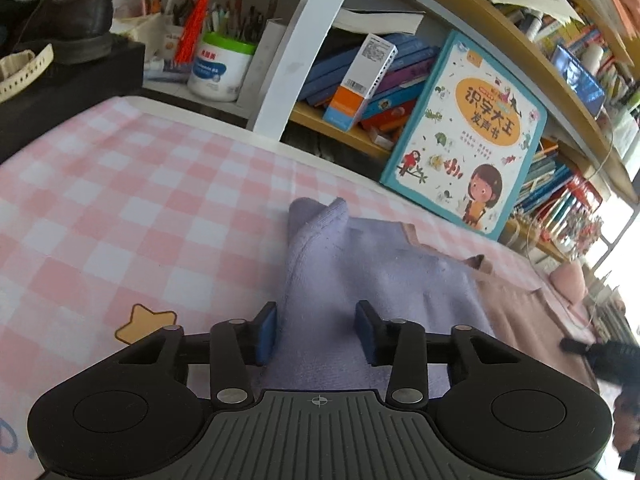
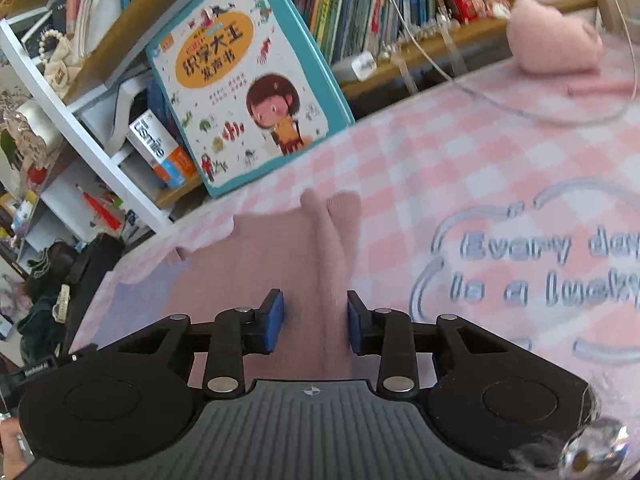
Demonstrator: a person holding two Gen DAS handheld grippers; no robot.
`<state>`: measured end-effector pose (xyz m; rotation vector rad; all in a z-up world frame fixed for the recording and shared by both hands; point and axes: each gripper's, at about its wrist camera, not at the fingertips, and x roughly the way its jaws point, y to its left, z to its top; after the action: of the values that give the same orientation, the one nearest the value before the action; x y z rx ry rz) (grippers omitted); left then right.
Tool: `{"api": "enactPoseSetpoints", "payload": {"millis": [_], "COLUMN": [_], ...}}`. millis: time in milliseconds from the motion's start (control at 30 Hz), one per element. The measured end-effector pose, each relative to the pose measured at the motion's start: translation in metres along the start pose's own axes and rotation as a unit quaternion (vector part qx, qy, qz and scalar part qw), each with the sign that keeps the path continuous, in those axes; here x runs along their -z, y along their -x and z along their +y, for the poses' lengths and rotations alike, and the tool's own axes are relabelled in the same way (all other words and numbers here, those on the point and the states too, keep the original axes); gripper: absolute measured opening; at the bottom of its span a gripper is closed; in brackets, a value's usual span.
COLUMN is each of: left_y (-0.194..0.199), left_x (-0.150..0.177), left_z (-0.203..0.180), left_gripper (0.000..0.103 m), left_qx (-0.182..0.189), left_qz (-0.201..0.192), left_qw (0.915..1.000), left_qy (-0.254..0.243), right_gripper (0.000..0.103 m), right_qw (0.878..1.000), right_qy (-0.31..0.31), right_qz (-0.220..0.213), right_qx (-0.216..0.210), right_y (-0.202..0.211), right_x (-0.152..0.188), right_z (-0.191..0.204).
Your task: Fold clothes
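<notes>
L gripper [image 1: 316, 330]: mine, jaws part open; lilac cloth [image 1: 360, 276] runs between the blue pads [image 1: 267, 330]. L pad looks to touch the raised fold, R pad stands clear, so no real clamp.
R gripper [image 2: 315, 326]: mine, jaws part open; pink garment [image 2: 280, 256] between pads. Its ridge lies close by the R pad; can't tell if touching. Not pinched.
Lilac cloth: flat on pink-white check tablecloth [image 1: 120, 208], one edge rucked up into a standing fold.
Pink garment: just beside lilac cloth, edges meeting or overlapping, can't tell which; rolled ridge runs away from me.
Picture book [image 2: 244, 80]: propped vs bookshelf [image 2: 440, 40] at table's far edge, behind both cloths.
Pen tub [image 1: 222, 66]: far L corner, well apart.
Pink plush [image 2: 554, 36]: far R on table, near white cable [image 2: 520, 112].
</notes>
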<state>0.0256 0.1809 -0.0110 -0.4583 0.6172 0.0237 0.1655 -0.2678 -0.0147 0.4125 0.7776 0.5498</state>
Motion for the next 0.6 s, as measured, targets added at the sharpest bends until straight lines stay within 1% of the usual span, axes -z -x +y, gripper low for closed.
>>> {"api": "enactPoseSetpoints", "payload": {"millis": [67, 100, 200, 233, 333, 433, 500, 600], "left_y": [0.0, 0.0, 0.002, 0.004, 0.011, 0.012, 0.01, 0.009], "left_x": [0.001, 0.002, 0.001, -0.001, -0.005, -0.008, -0.009, -0.008], "left_z": [-0.002, -0.002, -0.002, -0.001, 0.009, 0.018, 0.024, 0.027], "left_gripper": [0.032, 0.029, 0.024, 0.023, 0.023, 0.023, 0.023, 0.024], "left_qx": [0.002, 0.003, 0.005, 0.006, 0.013, -0.009, -0.019, -0.023], "left_qz": [0.002, 0.003, 0.002, -0.002, -0.017, -0.021, -0.017, -0.015], "left_qw": [1.0, 1.0, 1.0, 1.0, 0.9994, 0.9992, 0.999, 0.999], "left_qy": [0.001, 0.0, -0.002, 0.0, 0.026, 0.032, 0.035, 0.035], "right_gripper": [0.027, 0.024, 0.018, 0.018, 0.018, 0.018, 0.018, 0.018], "right_qw": [1.0, 1.0, 1.0, 1.0, 0.999, 0.998, 0.998, 0.998], "right_qy": [-0.001, -0.001, 0.002, 0.006, 0.006, 0.0, 0.012, 0.043], "right_qz": [-0.001, -0.001, -0.005, -0.008, -0.009, 0.01, 0.017, 0.014], "right_qx": [-0.003, -0.005, -0.017, -0.023, -0.048, -0.069, -0.065, -0.043], "right_y": [0.001, 0.001, 0.001, 0.002, 0.003, -0.002, -0.006, -0.01], "right_x": [0.003, 0.004, 0.003, 0.003, 0.003, 0.005, 0.007, 0.009], "right_z": [0.0, 0.0, 0.001, 0.002, 0.006, 0.009, 0.015, 0.028]}}
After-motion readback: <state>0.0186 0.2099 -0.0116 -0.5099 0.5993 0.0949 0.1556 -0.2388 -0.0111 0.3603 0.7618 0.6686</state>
